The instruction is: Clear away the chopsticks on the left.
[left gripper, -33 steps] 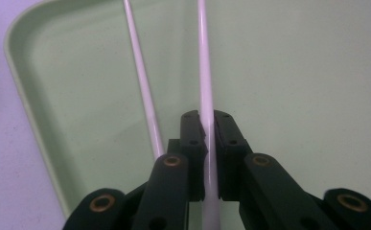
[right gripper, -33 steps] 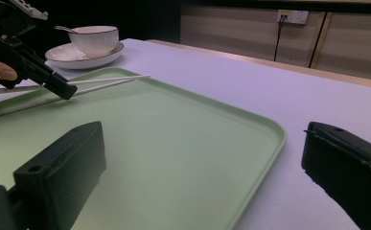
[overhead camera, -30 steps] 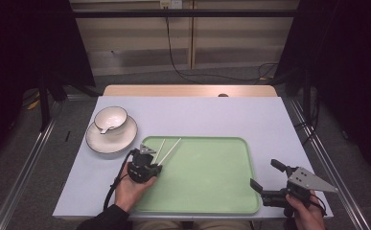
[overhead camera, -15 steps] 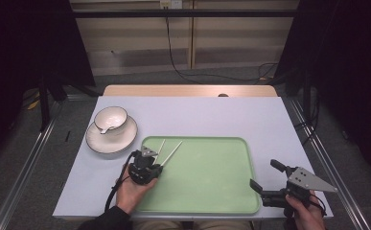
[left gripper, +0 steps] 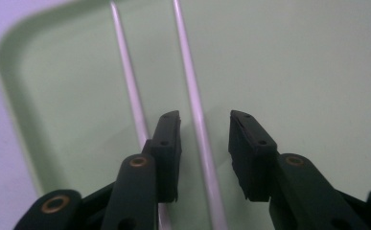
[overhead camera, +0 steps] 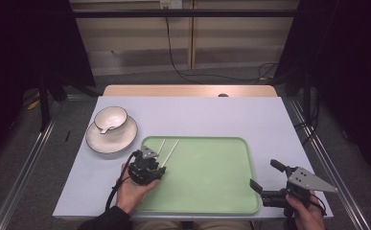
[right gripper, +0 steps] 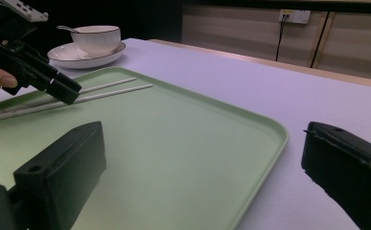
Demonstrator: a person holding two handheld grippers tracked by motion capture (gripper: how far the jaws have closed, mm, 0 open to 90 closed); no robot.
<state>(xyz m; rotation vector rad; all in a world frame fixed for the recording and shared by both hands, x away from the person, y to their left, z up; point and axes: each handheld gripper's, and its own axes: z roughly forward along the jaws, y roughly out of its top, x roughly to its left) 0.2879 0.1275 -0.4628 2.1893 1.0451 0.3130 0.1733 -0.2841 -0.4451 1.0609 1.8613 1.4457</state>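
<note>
Item: two thin, pale, straight chopsticks [overhead camera: 166,150], smooth rods apparently of metal or plastic, laid side by side on the near-left part of the mint-green rectangular plastic tray [overhead camera: 212,191], their far tips towards its far-left corner.

Step in hand, as judged: release of the chopsticks onto the tray. The jaws of the left claw [left gripper: 203,143] have just been opening and are seen part-way apart; one chopstick lies in the gap, untouched by the black ribbed pads, while the other runs just outside the left jaw.

Next move, as judged: a lift of the left claw clear of the rods, straight up, so that neither rod is dragged or rolled across the glossy tray floor.

Tray: raised rim, rounded corners, smooth matt-gloss surface; set on the pale lilac desk [overhead camera: 212,115].

Left of the tray's far-left corner: a white glazed ceramic bowl [overhead camera: 110,119] with a dark rim line, seated on a matching round saucer [overhead camera: 111,136].

At the tray's near-right corner: the right claw [overhead camera: 264,181], held wide with nothing between its jaws.
</note>
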